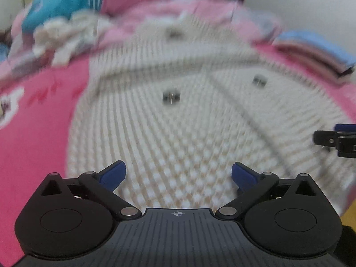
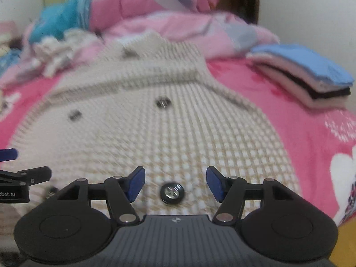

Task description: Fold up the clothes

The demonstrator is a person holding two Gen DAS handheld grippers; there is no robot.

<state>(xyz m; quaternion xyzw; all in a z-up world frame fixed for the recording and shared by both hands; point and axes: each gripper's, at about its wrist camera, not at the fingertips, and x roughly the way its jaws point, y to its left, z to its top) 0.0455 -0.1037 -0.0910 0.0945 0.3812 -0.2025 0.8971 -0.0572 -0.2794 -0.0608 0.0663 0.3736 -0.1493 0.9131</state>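
- The cream waffle-knit cardigan with dark metal buttons [image 2: 155, 133] lies spread flat on the bright pink printed bed sheet [image 2: 300, 122], filling the middle of both wrist views (the left view is heavily blurred).
- The left gripper [image 1: 178, 176] hovers over the knit with its blue-padded jaws spread wide; nothing sits between them but the fabric below, and the pads do not press on it.
- The right gripper [image 2: 175, 183] is also over the cardigan, its jaws apart though less widely; one round dark button with a silver centre [image 2: 172, 193] shows in the gap, and neither pad touches it.
- Each gripper shows at the edge of the other's view, so the two sit side by side over the near end of the garment.
- A stack of folded clothes, light blue on top with white and black layers beneath [image 2: 311, 77], rests on the sheet to the right, apart from the cardigan.
- Behind the cardigan a rumpled pink patterned quilt [image 2: 178, 26] is heaped, with a teal garment [image 2: 62, 20] and a crumpled white cloth [image 2: 60, 46] to its left.
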